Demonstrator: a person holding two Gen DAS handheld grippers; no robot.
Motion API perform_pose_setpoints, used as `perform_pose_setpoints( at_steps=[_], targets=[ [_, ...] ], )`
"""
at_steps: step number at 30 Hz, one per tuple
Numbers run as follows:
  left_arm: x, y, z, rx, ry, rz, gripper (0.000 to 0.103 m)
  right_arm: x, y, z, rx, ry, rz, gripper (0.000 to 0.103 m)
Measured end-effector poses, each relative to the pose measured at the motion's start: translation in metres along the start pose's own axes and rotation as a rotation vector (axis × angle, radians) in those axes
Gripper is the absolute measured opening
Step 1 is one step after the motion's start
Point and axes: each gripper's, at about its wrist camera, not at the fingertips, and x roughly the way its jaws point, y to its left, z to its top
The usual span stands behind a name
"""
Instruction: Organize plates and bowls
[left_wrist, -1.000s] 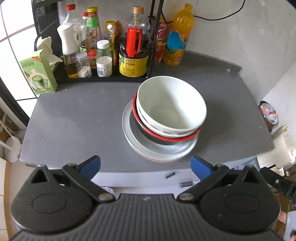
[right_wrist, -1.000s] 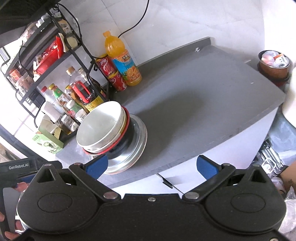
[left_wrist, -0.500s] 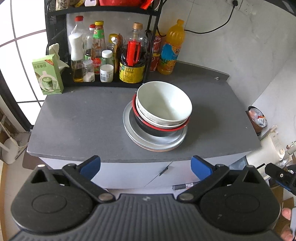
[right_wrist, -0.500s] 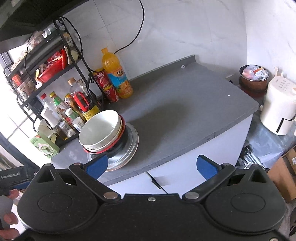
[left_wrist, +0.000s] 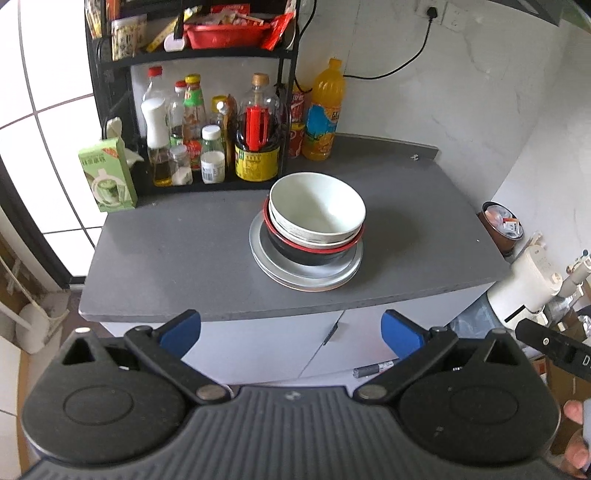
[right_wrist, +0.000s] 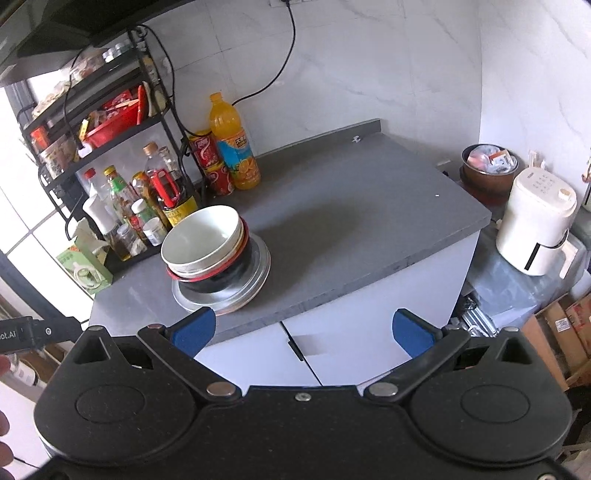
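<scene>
A white bowl (left_wrist: 317, 206) tops a stack in the middle of the grey counter (left_wrist: 184, 258). Under it sit another white bowl, a black bowl with a red rim (left_wrist: 314, 253) and grey plates (left_wrist: 306, 278). The same stack shows in the right wrist view, with the white bowl (right_wrist: 201, 240) over the plates (right_wrist: 225, 299). My left gripper (left_wrist: 291, 330) is open, held back in front of the counter edge, well short of the stack. My right gripper (right_wrist: 303, 328) is open too, off the counter's front and to the right of the stack.
A black rack (left_wrist: 192, 59) of sauce bottles stands at the counter's back left, with an orange drink bottle (left_wrist: 323, 110) and red cans beside it. A green carton (left_wrist: 109, 173) stands at the left. A white appliance (right_wrist: 535, 229) and a brown bin (right_wrist: 487, 171) sit to the right, below counter level.
Both grippers have drawn back and up from the counter, so the stack looks smaller and farther away. The stack itself has not moved. Both stayed open.
</scene>
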Motion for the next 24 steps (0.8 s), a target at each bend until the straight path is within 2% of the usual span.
perform_pose_setpoints(
  at_steps=[8,11,19,24],
  targets=[
    [-0.016,0.004,-0.011,0.047,-0.041,0.028,0.103,-0.023,0.022,-0.004,-0.078,-0.01,-0.03,0.103],
    [-0.017,0.009,-0.018,0.044,-0.033,0.03,0.103,-0.029,0.025,-0.007,-0.077,-0.014,-0.021,0.103],
    [-0.026,0.016,-0.027,0.062,-0.046,0.043,0.103,-0.035,0.032,-0.016,-0.078,-0.024,-0.078,0.103],
    [-0.03,0.021,-0.03,0.064,-0.046,0.066,0.103,-0.036,0.039,-0.016,-0.105,-0.031,-0.059,0.103]
  ],
)
